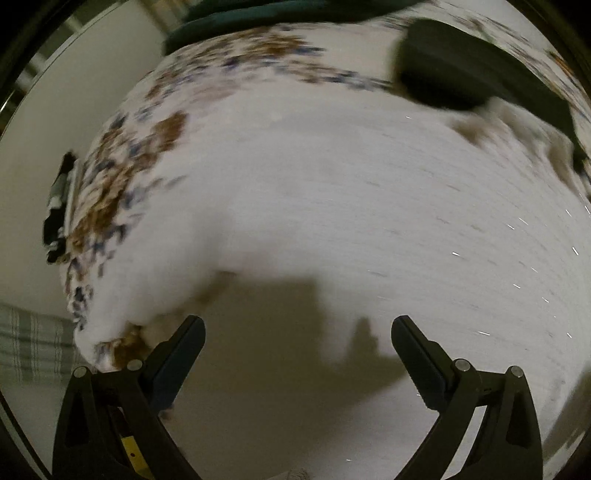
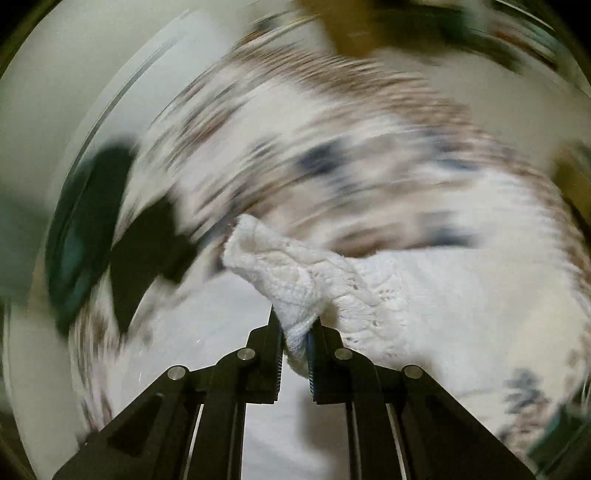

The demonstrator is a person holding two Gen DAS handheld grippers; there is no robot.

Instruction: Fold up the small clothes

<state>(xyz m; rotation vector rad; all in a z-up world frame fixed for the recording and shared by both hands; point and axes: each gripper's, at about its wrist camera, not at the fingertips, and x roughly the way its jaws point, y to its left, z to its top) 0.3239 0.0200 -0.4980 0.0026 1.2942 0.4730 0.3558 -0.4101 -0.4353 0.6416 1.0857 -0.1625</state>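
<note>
Garment (image 2: 369, 288): white knit, lacy pattern, bunched into a fold and clamped at its edge by the right tool (image 2: 295, 350), both fingers pressed on the cloth. It trails off to the right in the right wrist view, lifted a bit above the surface. Its far side runs into blur, so outline and type are hard to make out.

Surface under everything: a sheet (image 1: 332, 192) with a plain white middle and a brown and blue flower print (image 1: 147, 155) round the border. Can't tell whether it covers a bed or a worktop. Right wrist view is heavily motion-smeared; the print there is just streaks.

Left tool (image 1: 297, 354): fingers spread wide, nothing between them, hanging over bare white sheet, with its shadow on the sheet just beyond the fingers.

Dark, flat, padded-looking item (image 1: 472, 81) lies on the sheet at the upper right of the left view, cut off by the lens edge. Identity unclear.

Dark green cloth (image 1: 280, 14) at the far sheet edge, mostly cropped.

Pale wall (image 1: 74, 110) on the left. Small black and white clutter (image 1: 59, 206) beside the sheet edge, too blurred to identify.
</note>
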